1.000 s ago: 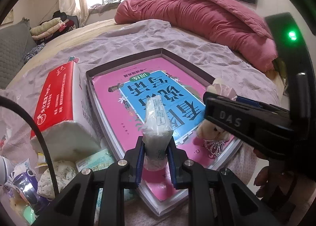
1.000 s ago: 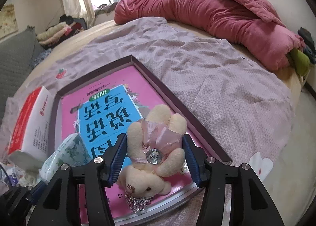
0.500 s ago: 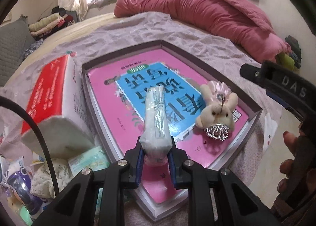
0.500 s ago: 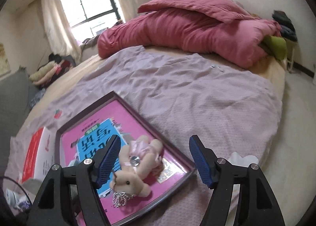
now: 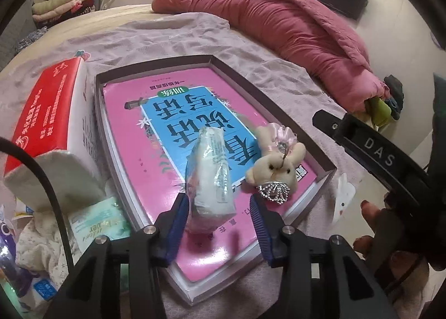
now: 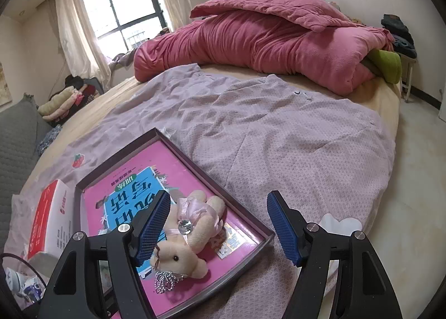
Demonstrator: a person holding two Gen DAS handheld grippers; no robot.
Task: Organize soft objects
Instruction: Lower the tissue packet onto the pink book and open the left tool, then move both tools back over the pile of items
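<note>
In the left wrist view, the left gripper (image 5: 218,214) stands with its blue pads spread wide, released. Between them lies a small tissue pack (image 5: 210,172) in clear wrap, its near end close to the left pad and clear of the right one; it rests lengthwise on the pink book (image 5: 156,151) that fills the shallow purple-rimmed box (image 5: 267,99). Just to the right of the pack, a small beige plush bear (image 5: 274,160) in a pink dress lies on the same book, a sparkly charm below its head. A red and white tissue box (image 5: 47,121) sits against the box's left wall, and a loose heap of small packets (image 5: 92,224) lies beneath it. The right gripper's black body crosses the right edge, held by a hand (image 5: 390,232). A rolled pink quilt (image 5: 278,21) lies across the far side of the bed.

In the right wrist view, the right gripper (image 6: 218,227) is also wide open, holding nothing, raised above the near corner of the box (image 6: 195,157). The plush bear (image 6: 189,229) lies on the book (image 6: 133,190) beside the gripper's left pad, head toward the camera. The lilac sheet (image 6: 278,135) spreads beyond, with the quilt (image 6: 264,40) behind it and the tissue box (image 6: 53,216) at left.
</note>
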